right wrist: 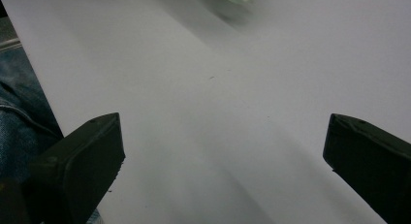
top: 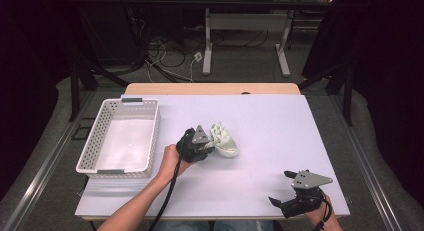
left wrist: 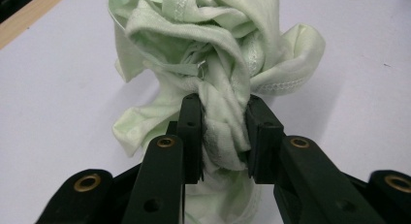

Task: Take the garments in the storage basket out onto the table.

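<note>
lying near the middle of the white table point(top: 280, 126), the pale green cloth point(top: 223, 140) is a crumpled, twisted bundle just right of the white basket point(top: 100, 136), apart from it. in the high view its long axis runs on a slant, from the upper left end down to the lower right end, which points toward the near right corner of the table. in the left gripper view the bundle stretches away from the camera, with a twisted rope of fabric along its length and looser folds fanning out at the far end.

left gripper point(left wrist: 220, 132): jaws clenched on the near twisted part of the cloth, the fabric pinched and bulging between the two pads. the person's left hand point(top: 170, 161) holds this gripper beside the basket's near right corner.

right gripper point(top: 287, 201): jaws spread wide, nothing between them but bare table; it sits near the front right edge, well apart from the cloth.
</note>
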Tool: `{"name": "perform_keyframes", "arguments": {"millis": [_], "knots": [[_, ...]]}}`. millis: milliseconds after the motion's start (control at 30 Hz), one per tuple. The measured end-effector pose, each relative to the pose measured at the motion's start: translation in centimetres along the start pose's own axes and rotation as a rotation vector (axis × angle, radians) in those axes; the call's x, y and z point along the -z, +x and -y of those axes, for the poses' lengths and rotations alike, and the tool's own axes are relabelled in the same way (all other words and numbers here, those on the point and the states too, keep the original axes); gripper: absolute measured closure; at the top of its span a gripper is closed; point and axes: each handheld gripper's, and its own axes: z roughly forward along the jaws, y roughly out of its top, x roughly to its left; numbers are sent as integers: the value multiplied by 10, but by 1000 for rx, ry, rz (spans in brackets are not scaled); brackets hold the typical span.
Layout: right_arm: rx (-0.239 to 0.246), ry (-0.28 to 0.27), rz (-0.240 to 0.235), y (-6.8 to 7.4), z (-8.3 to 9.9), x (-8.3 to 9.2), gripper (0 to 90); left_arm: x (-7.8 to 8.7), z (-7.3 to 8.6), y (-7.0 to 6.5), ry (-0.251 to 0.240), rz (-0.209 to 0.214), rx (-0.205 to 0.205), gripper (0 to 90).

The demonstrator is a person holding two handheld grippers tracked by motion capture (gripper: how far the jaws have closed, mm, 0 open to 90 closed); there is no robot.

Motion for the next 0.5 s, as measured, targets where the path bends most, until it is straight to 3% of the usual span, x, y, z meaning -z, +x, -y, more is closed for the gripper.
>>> {"name": "perform_keyframes", "arguments": {"millis": [200,500], "knots": [[-1,0,1,0,0,0,6,-10,3,5,4,18,47,721],[2,-1,1,0,0,-1,6,-21,8,10,28,22,63,717]]}}
